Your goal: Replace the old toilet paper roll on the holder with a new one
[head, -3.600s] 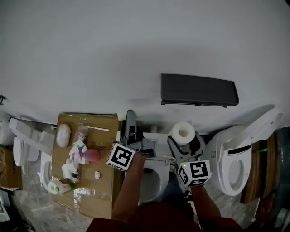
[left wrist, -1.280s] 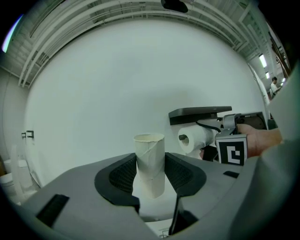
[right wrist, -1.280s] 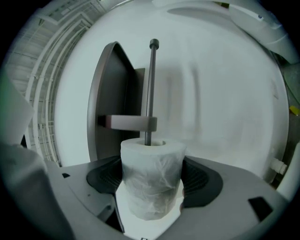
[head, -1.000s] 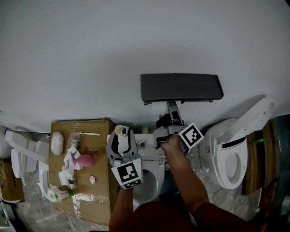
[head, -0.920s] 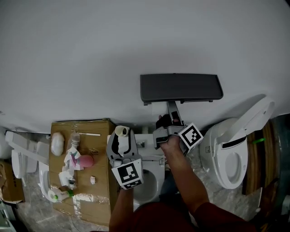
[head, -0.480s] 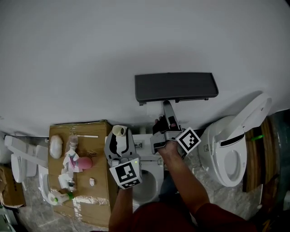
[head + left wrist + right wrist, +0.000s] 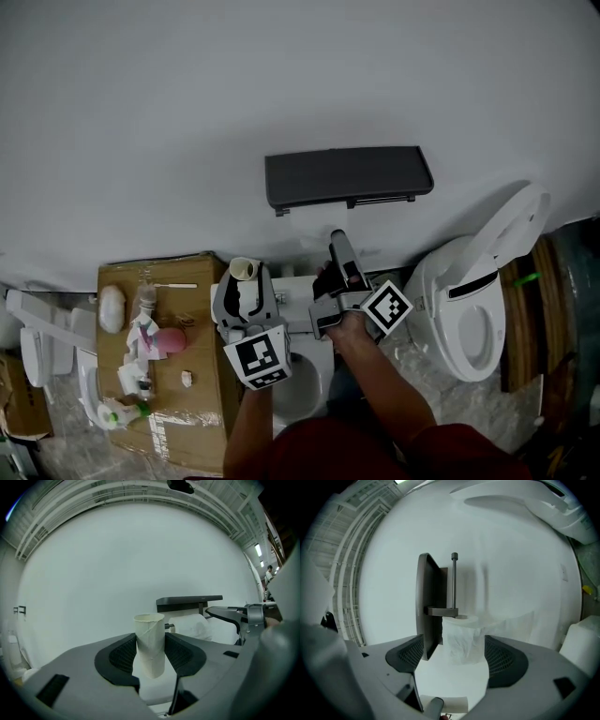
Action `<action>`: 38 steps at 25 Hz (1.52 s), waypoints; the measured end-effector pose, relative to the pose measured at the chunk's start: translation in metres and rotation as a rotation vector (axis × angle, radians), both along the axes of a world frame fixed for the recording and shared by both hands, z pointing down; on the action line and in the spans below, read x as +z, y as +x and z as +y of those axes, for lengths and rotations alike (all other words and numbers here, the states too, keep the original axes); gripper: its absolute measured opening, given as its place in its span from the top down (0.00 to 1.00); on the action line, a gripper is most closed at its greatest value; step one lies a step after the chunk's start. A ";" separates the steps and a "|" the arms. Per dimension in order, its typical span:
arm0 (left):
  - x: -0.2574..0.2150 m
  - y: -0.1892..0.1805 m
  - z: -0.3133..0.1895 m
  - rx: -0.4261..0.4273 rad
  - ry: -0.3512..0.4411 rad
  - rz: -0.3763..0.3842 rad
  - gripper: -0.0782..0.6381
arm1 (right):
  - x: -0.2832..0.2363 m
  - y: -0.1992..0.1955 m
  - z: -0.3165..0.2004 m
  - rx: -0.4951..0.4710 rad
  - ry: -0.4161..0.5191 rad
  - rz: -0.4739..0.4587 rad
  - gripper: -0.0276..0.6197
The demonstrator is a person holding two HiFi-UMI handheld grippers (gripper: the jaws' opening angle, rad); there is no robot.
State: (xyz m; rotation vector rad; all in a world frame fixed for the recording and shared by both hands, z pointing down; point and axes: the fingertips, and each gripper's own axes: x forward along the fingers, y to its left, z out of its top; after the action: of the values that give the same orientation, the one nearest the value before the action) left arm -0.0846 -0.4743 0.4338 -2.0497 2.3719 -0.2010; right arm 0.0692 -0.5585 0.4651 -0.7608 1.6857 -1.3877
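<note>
Our left gripper (image 7: 150, 654) pinches the cardboard tube (image 7: 150, 637); our right gripper (image 7: 454, 657), jaws spread, faces the hung roll (image 7: 461, 637).

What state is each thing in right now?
cardboard tube: empty, upright, clamped in the left gripper.
new roll: on the holder's rod, not clamped.
holder: loaded with the new roll.
right gripper: fingers apart, roll seen between them.
toilet lid: raised.
</note>
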 end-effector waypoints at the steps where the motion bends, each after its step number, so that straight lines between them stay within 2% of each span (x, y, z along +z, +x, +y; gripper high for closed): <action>1: -0.001 0.003 0.001 0.004 0.002 0.003 0.61 | -0.001 0.003 0.005 0.000 0.002 0.002 0.36; 9: -0.010 0.024 0.013 0.048 0.029 0.028 0.61 | -0.010 0.033 0.045 0.015 0.033 0.065 0.36; 17: -0.012 0.049 0.033 0.098 0.026 0.031 0.61 | -0.013 0.062 0.081 0.048 0.026 0.087 0.36; 28: -0.014 0.065 0.059 0.139 0.030 0.045 0.61 | -0.016 0.071 0.110 0.045 0.033 0.126 0.37; 29: -0.014 0.065 0.061 0.141 0.029 0.045 0.61 | -0.016 0.071 0.112 0.051 0.031 0.128 0.38; 30: -0.013 0.066 0.063 0.144 0.029 0.045 0.61 | -0.016 0.072 0.114 0.061 0.025 0.131 0.45; 33: -0.011 0.066 0.067 0.152 0.025 0.046 0.61 | -0.014 0.076 0.119 0.090 0.005 0.129 0.83; 35: -0.011 0.068 0.069 0.160 0.025 0.045 0.61 | -0.014 0.079 0.122 0.101 -0.006 0.104 0.91; 38: -0.014 0.073 0.069 0.176 0.034 0.048 0.61 | -0.015 0.083 0.123 0.113 -0.006 0.106 0.93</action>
State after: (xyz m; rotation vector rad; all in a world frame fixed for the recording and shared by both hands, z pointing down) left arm -0.0117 -0.4052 0.4202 -2.2566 2.1871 -0.1105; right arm 0.1519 -0.4351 0.4501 -0.9323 1.6925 -1.2946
